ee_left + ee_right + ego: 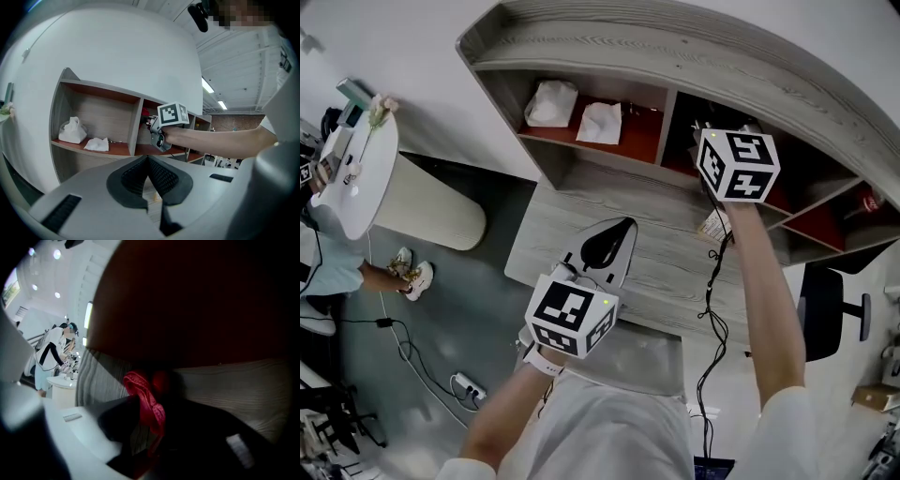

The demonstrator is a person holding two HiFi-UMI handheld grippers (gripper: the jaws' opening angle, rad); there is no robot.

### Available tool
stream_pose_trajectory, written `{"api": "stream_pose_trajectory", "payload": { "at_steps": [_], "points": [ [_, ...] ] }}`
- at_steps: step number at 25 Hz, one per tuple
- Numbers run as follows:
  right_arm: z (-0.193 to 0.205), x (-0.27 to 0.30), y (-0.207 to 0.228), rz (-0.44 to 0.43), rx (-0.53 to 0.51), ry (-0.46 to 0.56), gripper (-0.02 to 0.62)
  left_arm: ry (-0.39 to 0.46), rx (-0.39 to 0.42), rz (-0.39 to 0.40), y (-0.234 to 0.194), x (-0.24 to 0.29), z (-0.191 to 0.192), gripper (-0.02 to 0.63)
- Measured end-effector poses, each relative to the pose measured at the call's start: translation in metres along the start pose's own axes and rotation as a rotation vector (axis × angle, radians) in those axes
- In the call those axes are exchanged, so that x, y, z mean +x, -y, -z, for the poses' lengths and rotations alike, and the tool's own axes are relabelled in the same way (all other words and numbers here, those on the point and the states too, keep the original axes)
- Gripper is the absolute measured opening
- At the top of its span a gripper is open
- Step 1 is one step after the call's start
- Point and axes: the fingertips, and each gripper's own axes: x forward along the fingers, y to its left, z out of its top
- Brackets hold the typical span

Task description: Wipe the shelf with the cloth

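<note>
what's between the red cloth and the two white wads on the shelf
An upright divider panel of the shelf, plain in the left gripper view.

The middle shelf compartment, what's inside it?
The right gripper reaches in, shut on a red cloth. Beyond that, darkness and the gripper itself hide the rest.

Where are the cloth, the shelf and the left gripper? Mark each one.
cloth [146, 405]: right gripper view, bunched red fabric between the jaws.
shelf [675, 39]: head view, its grey top board.
left gripper [148, 161]: left gripper view, where its shut tips meet.
</note>
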Motion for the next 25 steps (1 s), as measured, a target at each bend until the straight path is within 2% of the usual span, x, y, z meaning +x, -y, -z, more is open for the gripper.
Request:
{"api": "stream_pose_trajectory", "payload": {
  "at_steps": [5,15,25],
  "points": [
    [0.019,-0.015,-0.026,-0.088,-0.113,-0.053,0.118,-0.005,0.004,0.021,0.009,0.006,0.000,0.006],
    [0.062,-0.035,-0.047,-0.220,-0.283,-0.259,0.110,-0.015,0.013,0.044,0.030,0.008,0.006,0.006],
    [0.105,-0.049,-0.056,-0.333,-0.375,-0.485,0.107,-0.019,0.011,0.031,0.036,0.006,0.011,0.006]
  ]
}}
